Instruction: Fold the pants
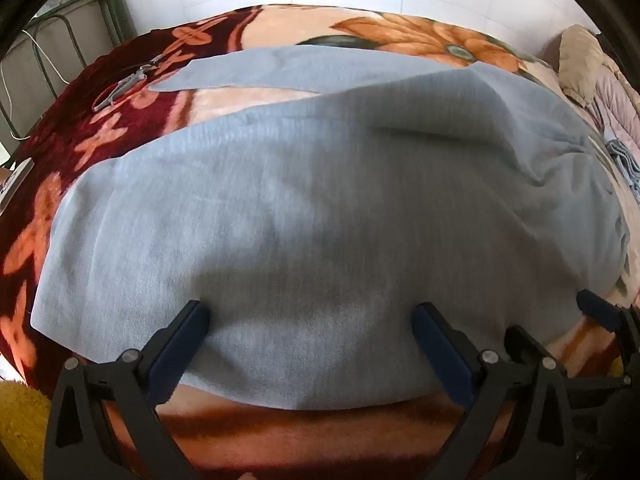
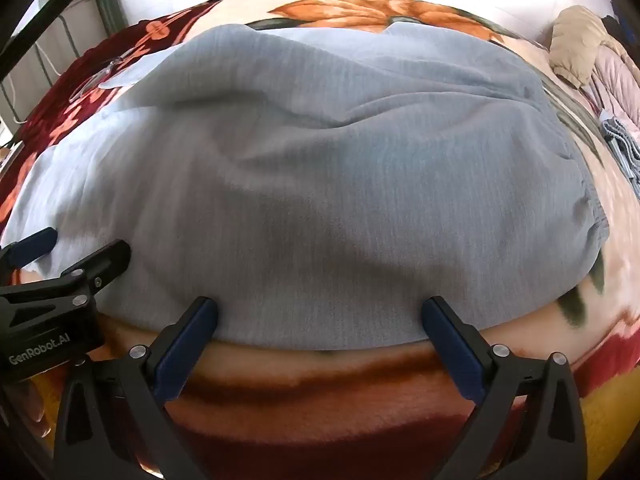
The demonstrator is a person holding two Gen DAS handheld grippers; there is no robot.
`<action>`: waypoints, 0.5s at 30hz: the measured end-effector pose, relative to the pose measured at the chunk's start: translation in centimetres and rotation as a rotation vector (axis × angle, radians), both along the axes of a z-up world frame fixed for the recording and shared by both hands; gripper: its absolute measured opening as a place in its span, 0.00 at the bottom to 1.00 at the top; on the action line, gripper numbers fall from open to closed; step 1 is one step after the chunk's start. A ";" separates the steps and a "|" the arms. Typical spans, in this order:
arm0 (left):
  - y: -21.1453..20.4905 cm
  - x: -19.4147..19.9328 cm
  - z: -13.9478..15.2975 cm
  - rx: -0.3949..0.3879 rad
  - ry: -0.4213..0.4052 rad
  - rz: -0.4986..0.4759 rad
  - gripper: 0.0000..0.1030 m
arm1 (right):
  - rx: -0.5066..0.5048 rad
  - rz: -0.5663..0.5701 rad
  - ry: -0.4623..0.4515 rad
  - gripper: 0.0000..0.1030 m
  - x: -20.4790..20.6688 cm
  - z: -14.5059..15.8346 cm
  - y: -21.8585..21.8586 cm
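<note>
Grey pants [image 1: 320, 200] lie spread on the flowery blanket [image 1: 120, 120] of my bed, legs reaching toward ten o'clock. My left tool [image 1: 312, 312] and right tool [image 2: 320, 308] gape wide over the near edge, holding nothing.

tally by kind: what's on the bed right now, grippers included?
Grey pants: 1
Floral blanket: 1
Clothespin-like clip: 1
Beige and pink bedding pile: 1
Small grey-blue knit item: 1
Grippers: 2, left gripper and right gripper, both open over the near edge
Total: 7
</note>
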State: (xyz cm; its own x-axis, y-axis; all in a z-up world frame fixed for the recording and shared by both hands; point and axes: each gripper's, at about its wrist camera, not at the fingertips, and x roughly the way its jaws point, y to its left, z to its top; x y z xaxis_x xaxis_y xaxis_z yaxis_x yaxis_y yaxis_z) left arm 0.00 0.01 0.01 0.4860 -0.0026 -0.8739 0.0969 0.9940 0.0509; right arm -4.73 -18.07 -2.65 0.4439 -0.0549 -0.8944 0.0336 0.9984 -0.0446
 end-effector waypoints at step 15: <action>0.2 -0.2 0.0 0.001 -0.025 0.007 1.00 | -0.021 0.020 -0.011 1.00 0.1 0.2 -1.0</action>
